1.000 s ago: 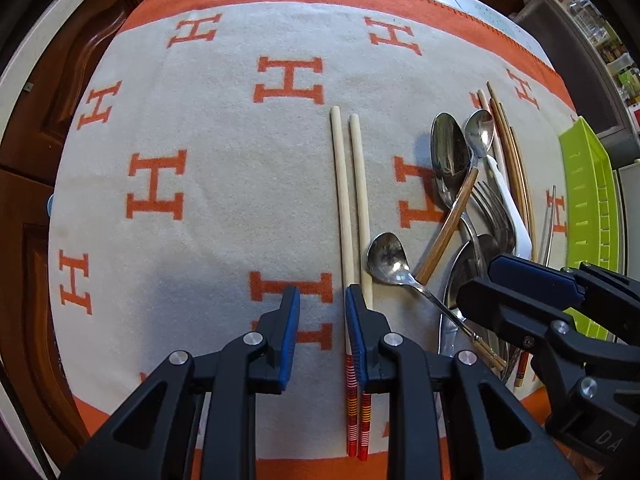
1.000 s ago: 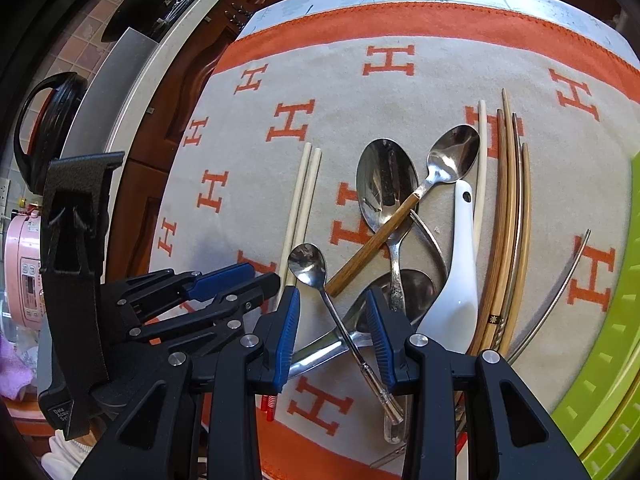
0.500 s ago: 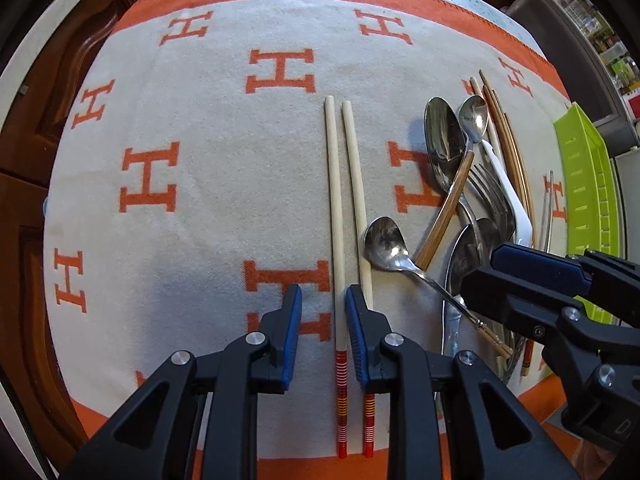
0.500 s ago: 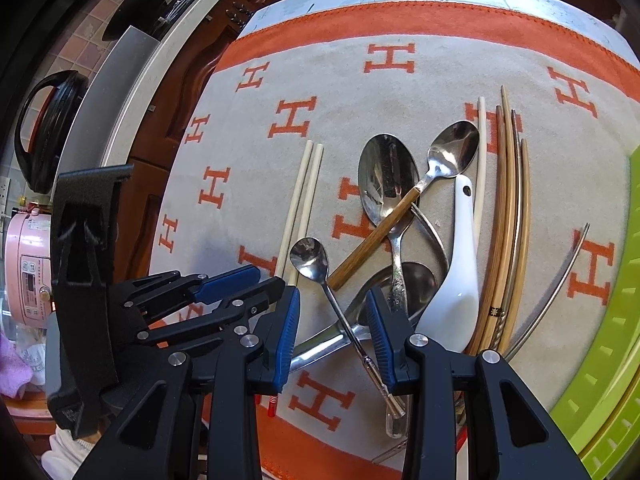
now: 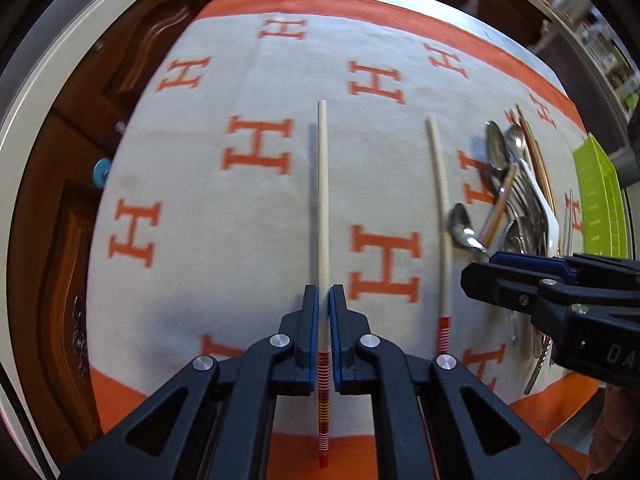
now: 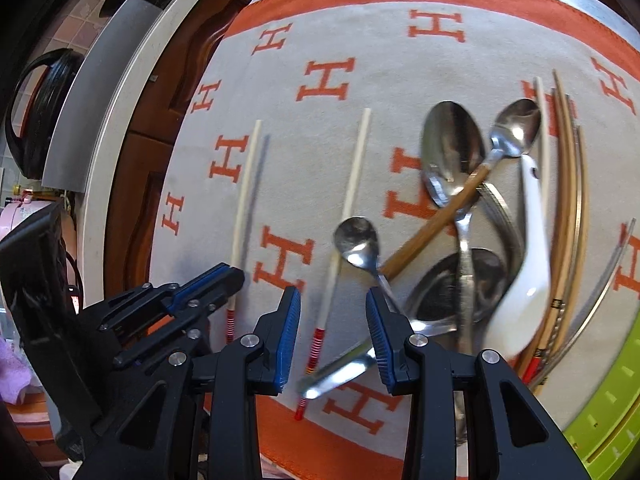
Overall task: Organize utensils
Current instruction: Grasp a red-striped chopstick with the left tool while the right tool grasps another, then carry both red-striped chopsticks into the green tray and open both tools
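Observation:
My left gripper (image 5: pixel 324 300) is shut on a pale chopstick (image 5: pixel 322 200) with a red-striped end and holds it a little above the cloth. It also shows in the right wrist view (image 6: pixel 244 196), with the left gripper (image 6: pixel 224 276) at lower left. The second pale chopstick (image 5: pixel 440 220) lies on the cloth to the right. My right gripper (image 6: pixel 333 308) is open, above that chopstick (image 6: pixel 352 192) and a small steel spoon (image 6: pixel 358 240). A pile of steel spoons (image 6: pixel 452 148), a wood-handled spoon (image 6: pixel 440 216), a white ceramic spoon (image 6: pixel 528 248) and brown chopsticks (image 6: pixel 568 200) lies further right.
A white and orange cloth with H marks (image 5: pixel 256 152) covers the table. A lime green tray (image 5: pixel 600 196) stands at the right edge, also in the right wrist view (image 6: pixel 612 400). Dark wooden cabinets (image 5: pixel 60 240) lie beyond the left table edge.
My left gripper has shut on the left chopstick and carried it left, away from its pair. The right gripper has stayed open over the small spoon.

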`<state>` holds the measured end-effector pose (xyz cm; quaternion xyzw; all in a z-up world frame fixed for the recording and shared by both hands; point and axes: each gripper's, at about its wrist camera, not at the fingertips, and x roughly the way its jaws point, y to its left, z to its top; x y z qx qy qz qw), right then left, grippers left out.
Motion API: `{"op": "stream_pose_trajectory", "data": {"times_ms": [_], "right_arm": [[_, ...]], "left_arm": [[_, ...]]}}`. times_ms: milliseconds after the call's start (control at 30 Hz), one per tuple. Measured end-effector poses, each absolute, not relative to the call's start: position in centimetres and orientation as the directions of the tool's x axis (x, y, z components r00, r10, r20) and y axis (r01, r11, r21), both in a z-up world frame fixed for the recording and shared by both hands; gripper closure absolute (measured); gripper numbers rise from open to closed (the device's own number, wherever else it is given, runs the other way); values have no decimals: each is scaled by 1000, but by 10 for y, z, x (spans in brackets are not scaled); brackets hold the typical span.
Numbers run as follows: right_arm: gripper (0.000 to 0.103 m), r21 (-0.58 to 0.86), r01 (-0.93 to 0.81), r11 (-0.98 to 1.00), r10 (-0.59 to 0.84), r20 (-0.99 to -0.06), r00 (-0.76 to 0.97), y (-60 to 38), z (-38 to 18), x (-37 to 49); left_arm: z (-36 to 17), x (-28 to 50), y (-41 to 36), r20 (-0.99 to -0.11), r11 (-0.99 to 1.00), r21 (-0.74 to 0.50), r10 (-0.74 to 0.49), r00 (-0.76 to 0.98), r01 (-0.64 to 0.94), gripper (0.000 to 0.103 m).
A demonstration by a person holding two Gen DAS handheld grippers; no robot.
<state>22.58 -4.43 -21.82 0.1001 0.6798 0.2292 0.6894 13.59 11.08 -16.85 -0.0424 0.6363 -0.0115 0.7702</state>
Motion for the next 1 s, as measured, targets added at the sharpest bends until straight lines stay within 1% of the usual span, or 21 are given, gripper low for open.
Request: {"op": "stream_pose_trajectory", "data": {"times_ms": [100,233,300,433,467,500,533,600,700,733,800,900,1000], "right_arm": [[68,420,-195,886,420,-906,-44,-26,-221,225],[73,316,-218,923,313,-949,-48,-4,-232,221],[74,263,-241,934,268,-963,-12,5,-231,217],[82,76,-325,943,110,-990,87,34,-232,205],[86,30,-360,932,78,-990,121,43,-232,200],[92,14,-388,922,75,-987,141,50,-232,196],[95,0,-395,919,66,-986,153,54,-232,194],[97,19,-388,922,86,-984,157,57,-232,194],[98,187,-327,926,230,-968,98,49,-232,203],[98,252,-289,924,286,-955,82,41,-230,207],[98,315,-251,915,345,-934,89,31,-223,210],[98,444,-194,875,468,-878,99,7,-204,211],[98,512,-166,843,534,-834,136,-15,-182,206]], "left_arm": [[-165,128,130,-977,994,-86,-71,200,-67,100],[-159,122,147,-971,988,-123,-101,219,-89,100],[-158,121,153,-968,986,-139,-115,223,-96,100],[-157,118,161,-964,978,-177,-149,220,-113,100],[-158,116,164,-963,976,-185,-157,218,-118,100],[-158,117,163,-963,975,-188,-159,217,-122,100],[-159,116,165,-963,973,-190,-160,217,-128,100],[-159,111,172,-962,970,-196,-162,218,-144,100],[-156,108,176,-960,966,-207,-169,221,-158,100],[-154,107,179,-959,965,-209,-171,224,-160,100],[-148,104,181,-958,964,-211,-171,232,-160,100],[-136,100,180,-953,966,-213,-172,250,-148,100],[-122,99,168,-945,968,-225,-188,268,-114,100]]}}
